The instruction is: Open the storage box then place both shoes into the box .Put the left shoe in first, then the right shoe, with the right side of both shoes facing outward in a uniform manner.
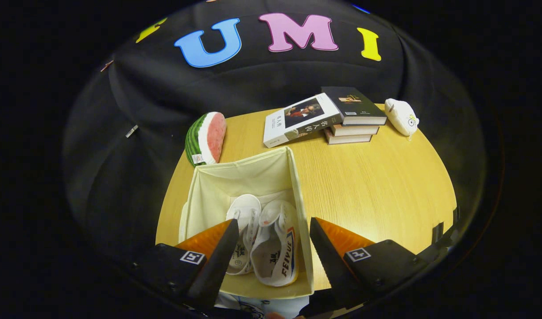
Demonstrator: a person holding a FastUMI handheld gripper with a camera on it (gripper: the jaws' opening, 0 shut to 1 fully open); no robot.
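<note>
Wood-grain table (364, 177) bears fabric box (235, 177) holding canvas shoes (271, 248); fingers (273, 230) spread, empty.

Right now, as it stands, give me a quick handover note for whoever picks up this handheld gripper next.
Gripper: open, holding nothing, fingers spread above the near end of the box.
Cream fabric storage box: open, standing on the round wooden table.
Two white canvas shoes: both lie side by side inside the box, one by the left finger, the other with a striped side facing up, between the fingers.
Done: box opened, both shoes in.
Left: check that both shoes face the same way; I cannot tell which shoe is left or right. Otherwise just withdraw.
</note>
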